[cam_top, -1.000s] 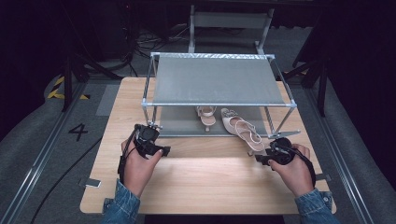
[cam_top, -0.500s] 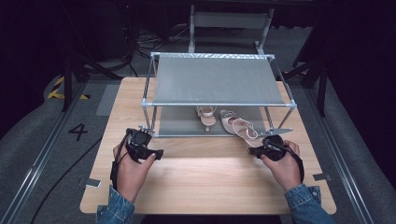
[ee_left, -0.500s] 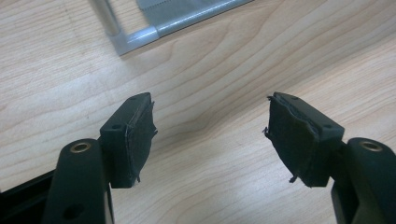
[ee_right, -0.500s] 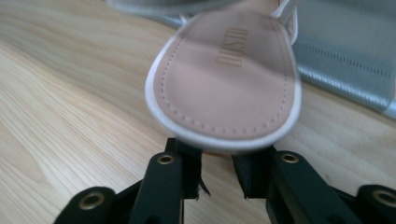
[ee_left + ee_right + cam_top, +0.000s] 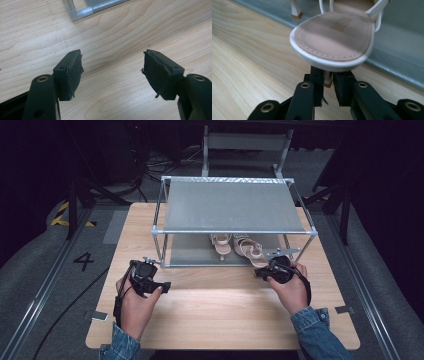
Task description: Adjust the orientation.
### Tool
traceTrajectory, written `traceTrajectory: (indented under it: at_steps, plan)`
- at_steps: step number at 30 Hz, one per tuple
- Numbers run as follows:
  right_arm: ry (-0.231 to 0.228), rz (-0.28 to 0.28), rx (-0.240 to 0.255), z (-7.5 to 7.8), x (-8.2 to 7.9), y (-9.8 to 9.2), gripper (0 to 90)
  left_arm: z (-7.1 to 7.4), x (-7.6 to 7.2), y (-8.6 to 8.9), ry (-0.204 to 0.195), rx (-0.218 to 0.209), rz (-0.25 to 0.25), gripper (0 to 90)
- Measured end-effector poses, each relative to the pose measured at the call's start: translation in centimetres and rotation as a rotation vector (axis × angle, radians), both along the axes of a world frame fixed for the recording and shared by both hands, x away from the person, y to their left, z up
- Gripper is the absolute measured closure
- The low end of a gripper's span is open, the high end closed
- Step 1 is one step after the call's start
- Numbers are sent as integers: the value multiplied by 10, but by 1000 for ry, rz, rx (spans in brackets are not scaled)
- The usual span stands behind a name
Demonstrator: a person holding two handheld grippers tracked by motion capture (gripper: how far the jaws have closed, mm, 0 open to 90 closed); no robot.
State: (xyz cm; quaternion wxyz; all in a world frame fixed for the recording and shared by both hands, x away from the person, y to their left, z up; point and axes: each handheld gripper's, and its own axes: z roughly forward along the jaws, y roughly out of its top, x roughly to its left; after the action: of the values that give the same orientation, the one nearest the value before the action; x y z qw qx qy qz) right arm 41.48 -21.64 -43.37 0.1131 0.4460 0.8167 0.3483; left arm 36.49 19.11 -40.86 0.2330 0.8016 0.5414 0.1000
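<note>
right tool (image 5: 327, 86) has advanced, gripping the pale sandal's (image 5: 334, 40) heel

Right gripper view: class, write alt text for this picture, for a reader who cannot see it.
The right gripper has its two black jaws closed on the block heel of a pale high-heeled sandal, seen from just behind and below the heel end of its tan insole. The sandal juts out over the wooden table from a low grey shelf; a second heel stands farther back.

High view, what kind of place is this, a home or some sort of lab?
Probably a lab or recording studio, not a home: cables on the floor, a painted number 4 beside the light wooden table, and a dark backdrop around it.
</note>
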Motion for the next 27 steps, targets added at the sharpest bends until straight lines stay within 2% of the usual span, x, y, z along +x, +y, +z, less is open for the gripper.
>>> traceTrajectory:
  at_steps: [10, 14, 19, 27]
  plan:
    - [-8, -1, 34, -2, 23, 17, 788, 0, 0, 0, -3, -2, -1, 319]
    - [-18, -6, 67, -3, 34, 25, 789, -2, -1, 2, -2, -1, 6, 318]
    - [-19, 3, 68, -7, 47, 35, 792, -2, -5, 7, 4, -1, 19, 318]
    - [-13, -4, 60, -17, 57, 47, 797, -3, -9, 13, 12, 1, 36, 316]
